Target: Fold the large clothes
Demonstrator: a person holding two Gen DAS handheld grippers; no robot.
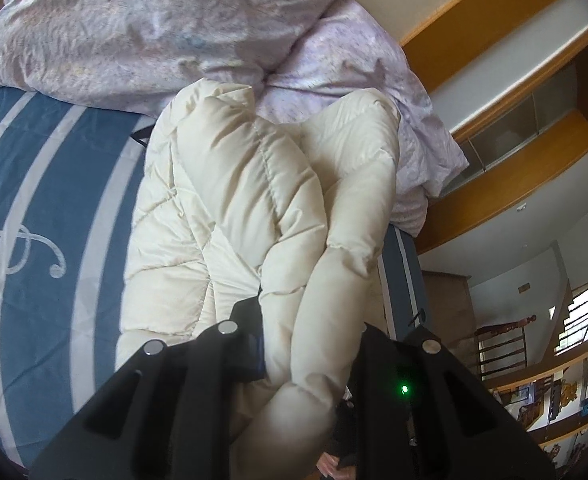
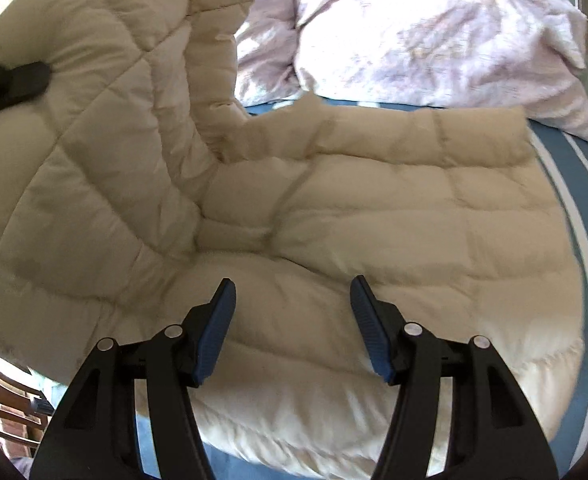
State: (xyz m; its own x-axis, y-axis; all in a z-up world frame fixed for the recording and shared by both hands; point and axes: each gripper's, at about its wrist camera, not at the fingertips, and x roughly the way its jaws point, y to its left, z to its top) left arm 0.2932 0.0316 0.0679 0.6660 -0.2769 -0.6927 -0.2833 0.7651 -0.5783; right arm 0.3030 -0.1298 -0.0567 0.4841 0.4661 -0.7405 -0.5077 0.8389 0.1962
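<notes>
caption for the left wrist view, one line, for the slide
Left gripper clamps a cream puffer jacket lifted above a blue striped bedsheet.

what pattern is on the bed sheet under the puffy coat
The blue bed sheet has pale grey-white stripes and a looping swirl motif, clearest in the left wrist view beside the cream quilted coat.

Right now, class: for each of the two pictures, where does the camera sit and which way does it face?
Left wrist view: sits on the left gripper, faces down along its fingers, which pinch a fold of the cream jacket over the blue bedsheet.
Right wrist view: sits on the right gripper, faces down at the jacket; its open blue pads show.
Both share: jacket, bedsheet, lilac duvet.
</notes>
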